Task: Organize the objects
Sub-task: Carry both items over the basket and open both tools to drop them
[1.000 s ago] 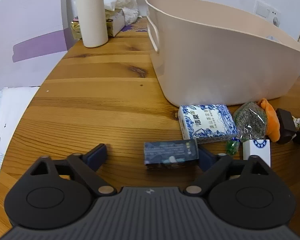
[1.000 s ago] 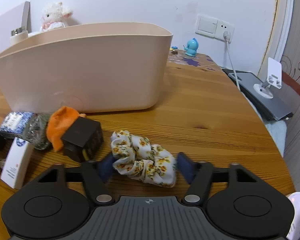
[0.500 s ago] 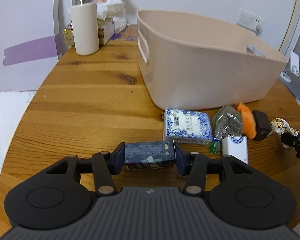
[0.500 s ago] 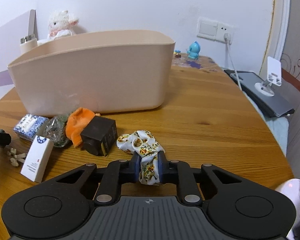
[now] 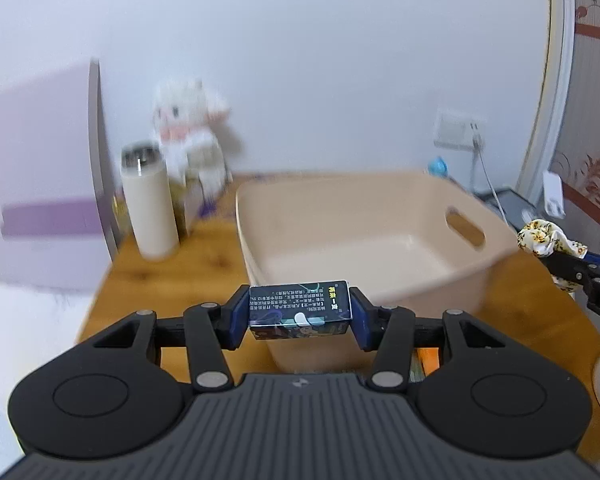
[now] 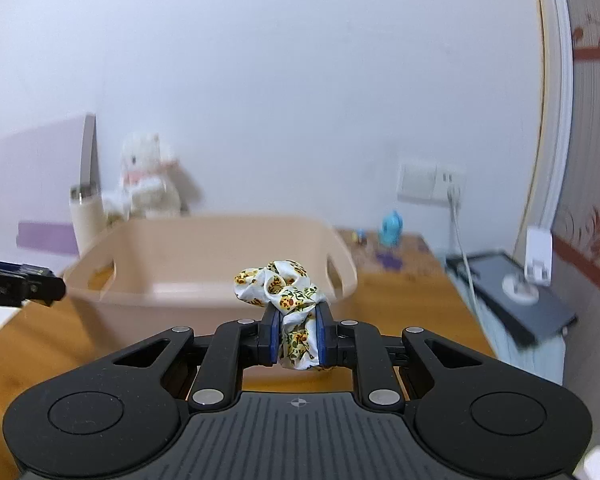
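Note:
My left gripper (image 5: 299, 312) is shut on a dark blue printed box (image 5: 299, 309) and holds it in the air in front of the near rim of the beige plastic basket (image 5: 364, 236). My right gripper (image 6: 298, 334) is shut on a floral fabric scrunchie (image 6: 286, 290) and holds it up in front of the basket (image 6: 204, 256). The scrunchie (image 5: 548, 240) and the right gripper also show at the right edge of the left wrist view. The left gripper's tip (image 6: 24, 286) shows at the left of the right wrist view.
A white tumbler (image 5: 150, 204) and a white plush toy (image 5: 188, 136) stand at the back left of the wooden table (image 5: 172, 276). A blue figurine (image 6: 392, 228), a wall socket with a cable (image 6: 452, 192) and a dark flat device (image 6: 516, 300) are at the right.
Both grippers have risen from the tabletop with their objects and now face the basket from above its rim. The items lying in front of the basket have dropped out of view.

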Available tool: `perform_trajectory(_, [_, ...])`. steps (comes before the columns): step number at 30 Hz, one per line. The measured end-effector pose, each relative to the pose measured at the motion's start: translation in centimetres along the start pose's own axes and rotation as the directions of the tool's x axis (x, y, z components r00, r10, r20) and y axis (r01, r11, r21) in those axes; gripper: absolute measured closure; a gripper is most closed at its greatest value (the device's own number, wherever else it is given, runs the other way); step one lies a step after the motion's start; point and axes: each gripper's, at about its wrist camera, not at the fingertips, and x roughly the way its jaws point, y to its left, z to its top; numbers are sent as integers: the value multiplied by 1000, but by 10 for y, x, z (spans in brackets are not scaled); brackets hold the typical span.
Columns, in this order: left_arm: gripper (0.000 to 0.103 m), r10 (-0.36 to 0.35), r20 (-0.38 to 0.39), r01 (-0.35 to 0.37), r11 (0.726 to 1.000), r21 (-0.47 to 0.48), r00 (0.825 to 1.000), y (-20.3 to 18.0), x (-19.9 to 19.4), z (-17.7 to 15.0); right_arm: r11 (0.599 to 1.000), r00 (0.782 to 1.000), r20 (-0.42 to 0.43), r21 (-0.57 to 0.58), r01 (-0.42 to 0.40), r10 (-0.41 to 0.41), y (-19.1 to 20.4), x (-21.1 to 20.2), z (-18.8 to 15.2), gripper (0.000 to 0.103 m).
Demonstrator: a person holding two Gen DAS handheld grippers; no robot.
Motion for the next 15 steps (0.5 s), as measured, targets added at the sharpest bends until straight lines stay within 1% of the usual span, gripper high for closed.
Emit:
perform_trajectory(3, [50, 26, 43, -26, 1000, 16, 999, -7, 8, 19, 1000, 1000, 24, 6, -17, 17, 1, 11, 17, 87])
perform_trajectory(8, [50, 50, 35, -51, 998, 26, 998, -19, 39, 46, 999, 999, 29, -1, -32, 32, 8, 40, 40, 87])
perform_trajectory(11, [50, 60, -10, -59, 997, 52, 998, -31, 72, 54, 999, 999, 1, -7, -37, 37, 14, 63, 43, 87])
perform_trajectory(15, [50, 59, -100, -53, 996, 69, 993, -40, 115, 48, 999, 998, -63, -42, -21, 19, 27, 99, 36, 87])
